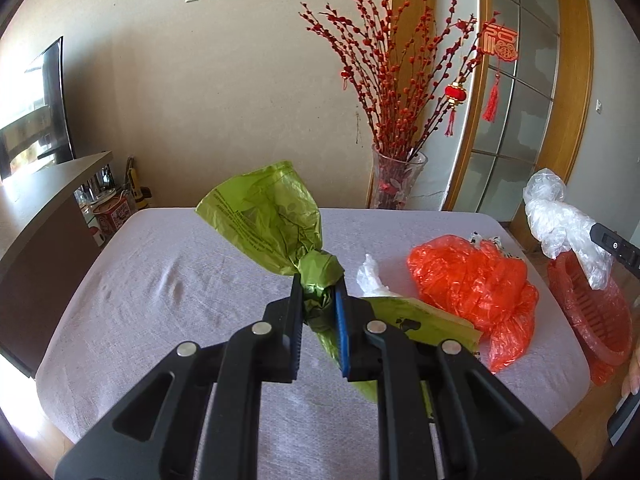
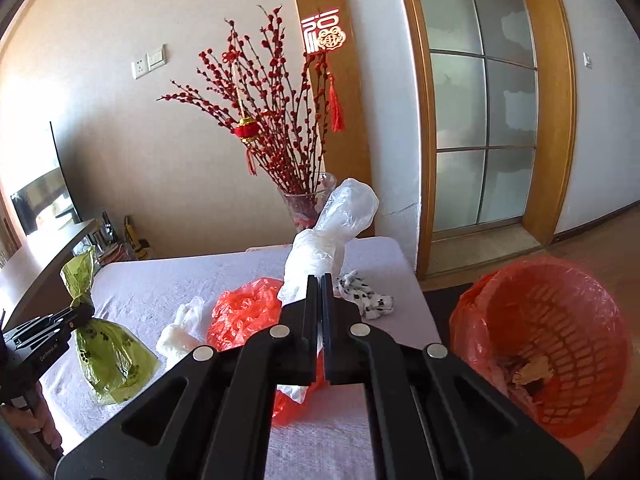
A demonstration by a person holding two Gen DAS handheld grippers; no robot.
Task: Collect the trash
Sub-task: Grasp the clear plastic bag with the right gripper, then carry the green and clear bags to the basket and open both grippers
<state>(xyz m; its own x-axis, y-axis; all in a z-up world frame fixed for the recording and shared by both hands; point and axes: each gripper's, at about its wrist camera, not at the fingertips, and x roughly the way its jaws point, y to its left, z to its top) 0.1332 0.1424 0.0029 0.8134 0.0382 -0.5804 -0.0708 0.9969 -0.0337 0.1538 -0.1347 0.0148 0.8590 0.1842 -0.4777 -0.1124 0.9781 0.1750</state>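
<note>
My left gripper (image 1: 319,286) is shut on the twisted middle of a green plastic bag (image 1: 266,216), held above the grey-covered table (image 1: 168,280); the bag also shows in the right wrist view (image 2: 110,356). My right gripper (image 2: 320,280) is shut on a clear plastic bag (image 2: 332,232), held up above the table's right side; it shows in the left wrist view (image 1: 560,220) over the bin. A red mesh bin (image 2: 560,344) lined with a red bag stands right of the table, with some trash inside.
On the table lie a red plastic bag (image 1: 472,280), a small white bag (image 2: 180,328) and a black-and-white spotted cloth (image 2: 368,292). A glass vase (image 1: 394,180) with red branches stands behind the table. A dark cabinet (image 1: 48,216) is to the left.
</note>
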